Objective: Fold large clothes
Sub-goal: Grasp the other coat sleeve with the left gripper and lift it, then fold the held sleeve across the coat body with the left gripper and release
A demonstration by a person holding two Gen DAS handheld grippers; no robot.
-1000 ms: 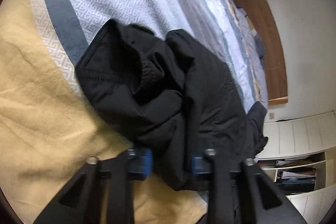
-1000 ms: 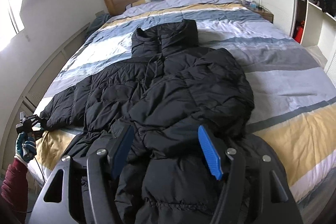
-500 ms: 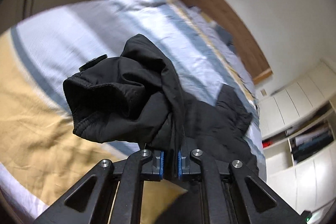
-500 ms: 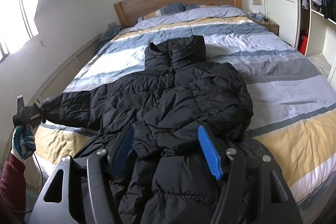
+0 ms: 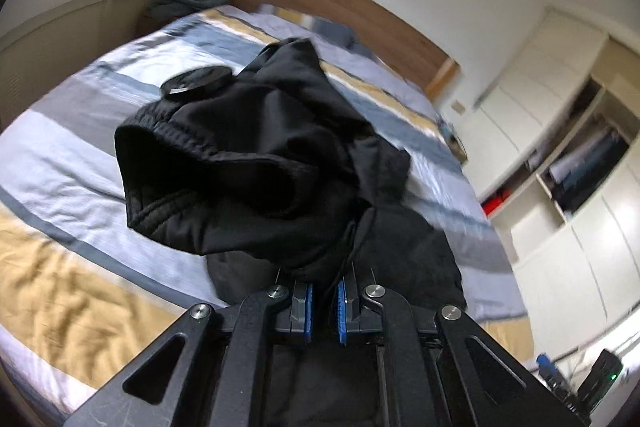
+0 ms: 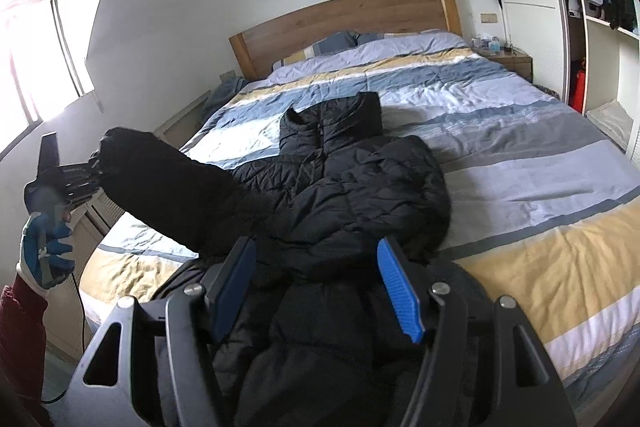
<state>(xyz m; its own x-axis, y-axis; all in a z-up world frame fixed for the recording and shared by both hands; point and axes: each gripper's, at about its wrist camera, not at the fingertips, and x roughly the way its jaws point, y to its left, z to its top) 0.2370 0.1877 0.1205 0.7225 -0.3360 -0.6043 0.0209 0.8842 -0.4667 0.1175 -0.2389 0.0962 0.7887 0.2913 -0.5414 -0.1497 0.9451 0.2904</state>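
Our left tool [image 5: 323,301], pinching the jacket [image 6: 352,195] sleeve [image 6: 160,187], has lifted it off the bed [image 6: 540,163] at the frame's left, starting the inward fold, while our right tool [image 6: 318,283] hangs spread over the hem.

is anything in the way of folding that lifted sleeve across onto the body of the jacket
Nothing visible. The left gripper holds the sleeve raised above the bed, and only open air lies between it and the jacket.

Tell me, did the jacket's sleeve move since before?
Yes. The sleeve rose off the bed, lifted toward the headboard by the left tongs.
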